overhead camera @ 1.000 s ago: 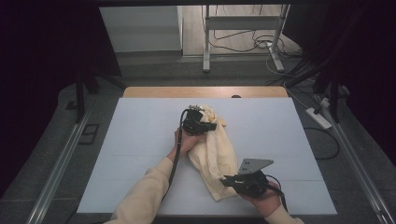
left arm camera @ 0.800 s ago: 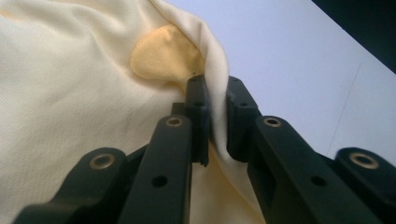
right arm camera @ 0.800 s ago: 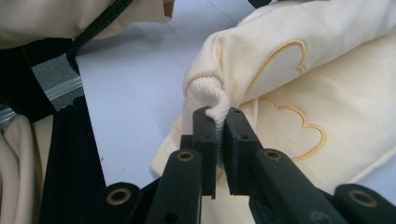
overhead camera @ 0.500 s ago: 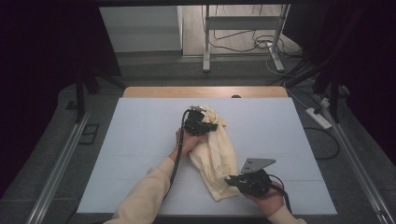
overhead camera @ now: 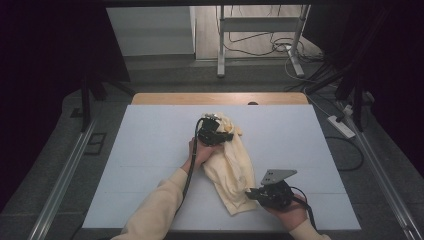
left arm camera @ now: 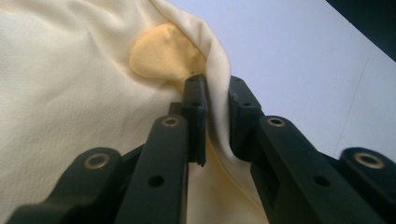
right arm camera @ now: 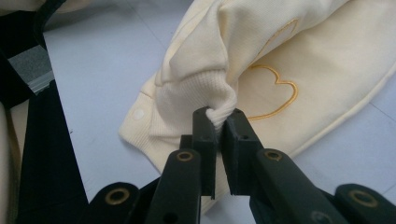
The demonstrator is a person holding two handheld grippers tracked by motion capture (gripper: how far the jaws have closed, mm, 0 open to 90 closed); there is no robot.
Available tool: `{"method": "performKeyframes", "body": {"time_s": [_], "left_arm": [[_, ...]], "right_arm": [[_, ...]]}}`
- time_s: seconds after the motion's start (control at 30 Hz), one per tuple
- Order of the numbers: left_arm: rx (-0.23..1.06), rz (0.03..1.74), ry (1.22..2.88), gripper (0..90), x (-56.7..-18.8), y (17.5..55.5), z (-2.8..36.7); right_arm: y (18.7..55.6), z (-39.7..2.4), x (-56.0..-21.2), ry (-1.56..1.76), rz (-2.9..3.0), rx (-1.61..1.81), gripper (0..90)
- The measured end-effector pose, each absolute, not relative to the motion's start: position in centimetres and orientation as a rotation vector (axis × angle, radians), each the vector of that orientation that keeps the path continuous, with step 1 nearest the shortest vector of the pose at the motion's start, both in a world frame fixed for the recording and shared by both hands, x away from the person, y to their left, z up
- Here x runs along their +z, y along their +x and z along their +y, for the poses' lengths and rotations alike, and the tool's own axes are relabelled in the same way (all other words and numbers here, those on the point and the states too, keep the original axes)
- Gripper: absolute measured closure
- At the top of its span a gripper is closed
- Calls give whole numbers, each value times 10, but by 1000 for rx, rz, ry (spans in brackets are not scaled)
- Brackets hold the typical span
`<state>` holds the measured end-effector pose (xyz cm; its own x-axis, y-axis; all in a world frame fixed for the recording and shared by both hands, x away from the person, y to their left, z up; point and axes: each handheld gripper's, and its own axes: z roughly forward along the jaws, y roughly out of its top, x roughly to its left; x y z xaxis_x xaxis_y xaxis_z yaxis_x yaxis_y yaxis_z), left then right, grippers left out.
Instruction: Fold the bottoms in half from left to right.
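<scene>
Your left tool [overhead camera: 216, 134] sits at the far end of the cream garment [overhead camera: 231, 167], which lies in a crumpled band across the middle of the pale table [overhead camera: 150, 150]. In the left gripper view its jaws stand nearly together with a fold of the cream fabric [left arm camera: 70, 93] running up between them; the pads press on that fold, so the tool has the cloth pinched. They have just been easing apart a little, yet the fabric remains between them. A round yellow patch [left arm camera: 161, 58] lies just beyond the tips.

Your right tool [overhead camera: 270, 192] is at the near end of the same garment, with its grey plate [overhead camera: 276, 176] on top. In the right gripper view its jaws are almost closed on a bunched ribbed cuff [right arm camera: 205, 100], which rises straight out of the tips. Just past the tips and to one side you see an outlined heart [right arm camera: 271, 95] stitched on the cloth, and on the other side a small snap button [right arm camera: 138, 113] on the hem.

The garment stretches between your two tools, resting on the table along its length. Your left hand [overhead camera: 200, 152] lies against the cloth just behind the left tool.
</scene>
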<state>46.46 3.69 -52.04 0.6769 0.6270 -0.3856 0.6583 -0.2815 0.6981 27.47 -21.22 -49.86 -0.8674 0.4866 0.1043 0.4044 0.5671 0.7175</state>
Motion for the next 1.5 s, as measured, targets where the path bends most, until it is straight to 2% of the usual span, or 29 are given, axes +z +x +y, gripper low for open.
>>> {"method": "performKeyframes", "body": {"time_s": [0.07,0.13,0.23,0.4,0.87,1.5], "left_arm": [[-44,991,1981,727,-519,464,37],[-24,997,1967,650,-516,461,38],[9,990,1963,490,-510,457,40],[21,969,1964,418,-502,449,50],[39,915,1974,399,-498,428,77],[58,913,1984,394,-498,410,108]], "right_arm": [[275,-213,-500,769,2676,1182,780],[275,-214,-499,778,2654,1165,644],[276,-217,-495,809,2613,1168,504],[276,-220,-484,833,2566,1221,422],[291,-217,-466,890,2512,1277,382],[348,-178,-470,945,2498,1228,374]]}}
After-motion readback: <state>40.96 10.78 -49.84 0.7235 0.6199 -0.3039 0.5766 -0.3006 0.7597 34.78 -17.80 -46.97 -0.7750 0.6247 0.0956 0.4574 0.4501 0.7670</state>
